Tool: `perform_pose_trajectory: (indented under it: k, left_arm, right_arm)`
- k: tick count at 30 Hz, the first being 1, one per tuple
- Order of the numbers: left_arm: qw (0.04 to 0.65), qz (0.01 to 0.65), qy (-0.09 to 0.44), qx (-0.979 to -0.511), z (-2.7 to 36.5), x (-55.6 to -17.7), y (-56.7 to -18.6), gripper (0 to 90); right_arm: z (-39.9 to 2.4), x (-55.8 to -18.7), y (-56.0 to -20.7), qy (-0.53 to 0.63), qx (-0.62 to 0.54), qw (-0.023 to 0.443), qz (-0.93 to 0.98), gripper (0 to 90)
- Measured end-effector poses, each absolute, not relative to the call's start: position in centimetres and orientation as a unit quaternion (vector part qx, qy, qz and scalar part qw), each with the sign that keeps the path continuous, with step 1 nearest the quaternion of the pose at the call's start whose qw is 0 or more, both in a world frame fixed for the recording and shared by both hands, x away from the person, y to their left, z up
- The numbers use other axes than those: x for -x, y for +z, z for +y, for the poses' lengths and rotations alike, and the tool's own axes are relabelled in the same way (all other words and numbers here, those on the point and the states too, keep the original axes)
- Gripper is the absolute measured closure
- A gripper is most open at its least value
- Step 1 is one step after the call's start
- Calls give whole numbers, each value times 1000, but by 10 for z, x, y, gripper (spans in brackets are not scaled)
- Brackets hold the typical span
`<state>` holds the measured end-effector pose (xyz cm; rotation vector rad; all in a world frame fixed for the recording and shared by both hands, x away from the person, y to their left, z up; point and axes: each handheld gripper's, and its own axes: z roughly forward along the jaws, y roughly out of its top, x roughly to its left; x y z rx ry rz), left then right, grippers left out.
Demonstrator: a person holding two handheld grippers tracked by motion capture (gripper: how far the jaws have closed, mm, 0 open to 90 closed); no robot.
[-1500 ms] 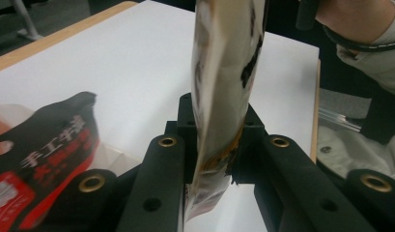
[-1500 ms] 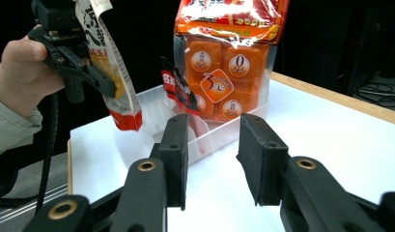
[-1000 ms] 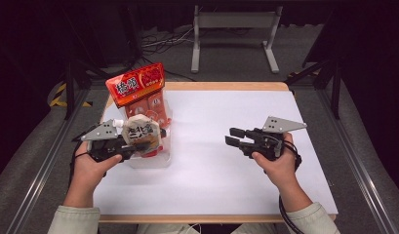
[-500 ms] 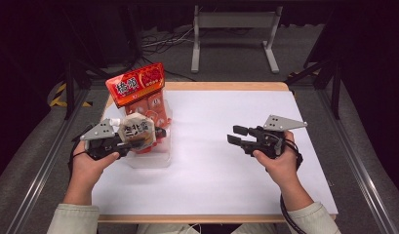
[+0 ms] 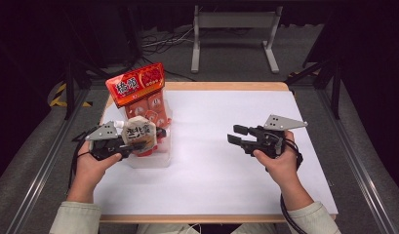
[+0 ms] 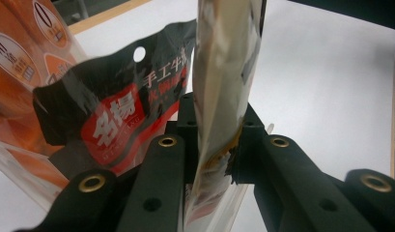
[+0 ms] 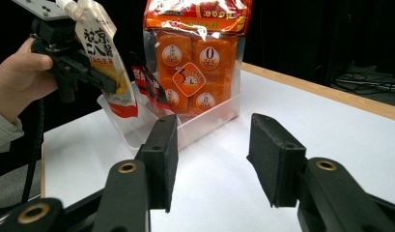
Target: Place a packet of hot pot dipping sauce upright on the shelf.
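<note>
Left claw (image 5: 133, 141) is clamped on a beige snack pouch (image 5: 140, 132), holding it upright over the clear plastic bin (image 5: 155, 158) at the table's (image 5: 226, 185) left side. The tall orange snack pack (image 5: 141, 92) and a dark red-and-black packet (image 6: 118, 121) already stand inside, so the packing looks partly done. Right claw (image 5: 238, 135) hangs wide and empty over the bare right half.

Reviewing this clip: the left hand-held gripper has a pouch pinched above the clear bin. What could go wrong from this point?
1. The left hand-held gripper pinches the beige pouch by a thin flat part; the limp pouch may slip or swing.
2. The clear bin already holds a tall orange pack and a dark packet; moving the pouch among them could tip the pack.
3. The right hand-held gripper is open and apart, so nothing steadies the bin.
</note>
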<state>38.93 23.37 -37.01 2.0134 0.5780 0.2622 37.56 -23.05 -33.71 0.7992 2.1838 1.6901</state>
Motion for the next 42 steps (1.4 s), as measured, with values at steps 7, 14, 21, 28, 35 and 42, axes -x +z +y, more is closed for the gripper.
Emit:
perform_pose_trajectory:
  k: [7, 14, 21, 28, 35, 42]
  left_arm:
    - [483, 245, 93, -836, 231, -392, -378, 780]
    - [469, 247, 83, -844, 229, -395, -385, 779]
    - [460, 253, 79, -847, 229, -395, -391, 777]
    - [445, 259, 78, -854, 228, -396, -395, 780]
    - [431, 268, 77, -858, 229, -397, -397, 781]
    - [438, 276, 67, -853, 232, -397, -400, 775]
  right_arm:
    - [-230, -376, -337, 584, -277, 132, 752, 538]
    - [-229, -377, -339, 583, -277, 130, 753, 530]
    - [-227, -378, -340, 584, -277, 127, 752, 522]
    - [-227, -379, -340, 585, -276, 126, 752, 521]
    - [-227, -379, -340, 586, -275, 124, 752, 517]
    - [-227, -379, -340, 589, -276, 123, 750, 503]
